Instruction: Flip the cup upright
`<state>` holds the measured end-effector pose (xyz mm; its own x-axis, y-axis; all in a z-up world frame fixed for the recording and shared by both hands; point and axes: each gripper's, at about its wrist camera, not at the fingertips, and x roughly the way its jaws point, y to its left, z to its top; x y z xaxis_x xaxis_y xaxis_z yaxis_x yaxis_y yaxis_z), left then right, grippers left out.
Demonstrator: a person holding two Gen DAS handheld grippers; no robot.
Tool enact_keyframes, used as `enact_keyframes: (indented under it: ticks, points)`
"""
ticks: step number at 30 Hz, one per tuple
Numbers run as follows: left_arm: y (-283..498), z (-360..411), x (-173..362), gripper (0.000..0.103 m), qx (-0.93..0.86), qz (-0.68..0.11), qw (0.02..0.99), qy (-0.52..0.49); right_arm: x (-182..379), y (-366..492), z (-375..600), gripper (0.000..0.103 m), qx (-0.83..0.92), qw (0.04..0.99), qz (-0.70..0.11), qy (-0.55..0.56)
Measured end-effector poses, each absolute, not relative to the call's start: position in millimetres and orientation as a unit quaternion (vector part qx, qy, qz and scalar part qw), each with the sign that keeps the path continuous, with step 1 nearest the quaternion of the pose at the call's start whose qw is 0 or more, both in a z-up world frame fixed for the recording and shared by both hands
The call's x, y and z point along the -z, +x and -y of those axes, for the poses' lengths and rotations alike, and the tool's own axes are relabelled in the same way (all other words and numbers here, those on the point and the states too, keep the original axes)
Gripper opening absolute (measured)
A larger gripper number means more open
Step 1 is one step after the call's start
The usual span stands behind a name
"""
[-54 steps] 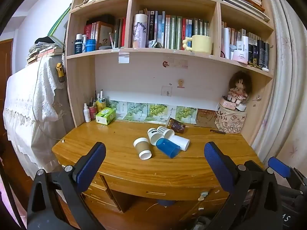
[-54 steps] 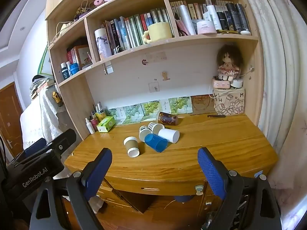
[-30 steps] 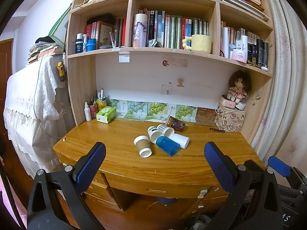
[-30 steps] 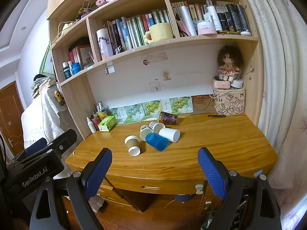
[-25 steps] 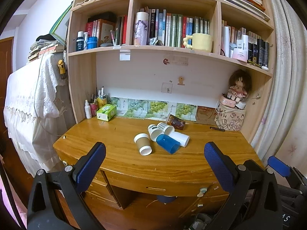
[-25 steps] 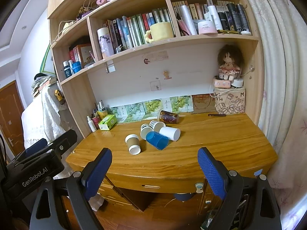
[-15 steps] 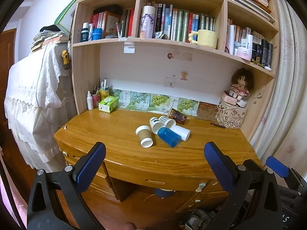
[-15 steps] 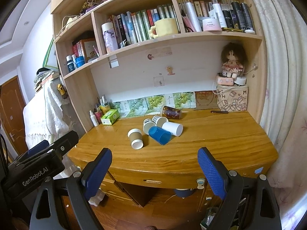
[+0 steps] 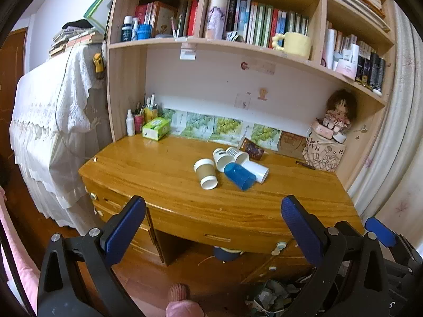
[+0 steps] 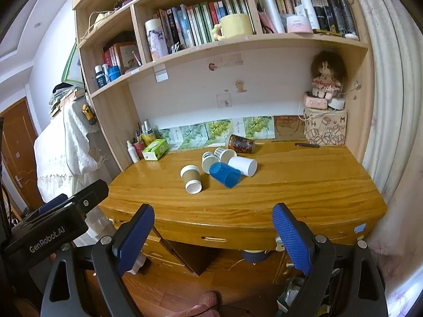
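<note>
Now the cups lie in a loose cluster on their sides near the middle of the desk [image 9: 164, 185]. Nearest the front edge is the brown cup [image 9: 205, 173], white at both ends, a little apart from the rest on the left. Just beside it on the right lies the blue cup [image 9: 240, 176], and touching that from behind is the white cup [image 9: 256, 171], its open mouth turned to the right. Behind these two sit a pair of patterned cups [image 9: 230, 155] pressed together, and farther back, close to the wall, a dark cup [image 9: 253, 148] lies alone. None of them stands upright. Both grippers hang well back from the desk, in front of its drawers and below its top. The left gripper [image 9: 212, 227] has its blue pads spread wide with nothing between them; the right gripper [image 10: 212, 231] is likewise splayed and empty. At the back left corner stand a green box [image 9: 156, 129] and some small bottles [image 9: 130, 122]; at the back right a doll [image 9: 339, 112] sits on a printed bag [image 9: 323, 153], with a pen [image 9: 305, 165] lying near it. Above, shelves carry books [image 9: 253, 25] and a yellow mug [image 9: 293, 42].
</note>
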<state>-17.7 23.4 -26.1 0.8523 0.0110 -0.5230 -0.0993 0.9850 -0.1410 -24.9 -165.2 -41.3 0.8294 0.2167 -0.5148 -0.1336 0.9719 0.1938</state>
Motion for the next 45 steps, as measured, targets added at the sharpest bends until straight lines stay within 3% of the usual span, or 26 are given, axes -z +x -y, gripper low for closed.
enact_keyframes:
  ticks: [19,45]
  points:
    - [48,-39,54,0.102,-0.045,-0.345,0.934,-0.085,64,34,150,0.091,-0.063,0.934,-0.345,0.063]
    - [254,-73,44,0.102,0.044,-0.373,0.927,-0.019,85,220,113,0.091,-0.011,0.899,-0.414,0.141]
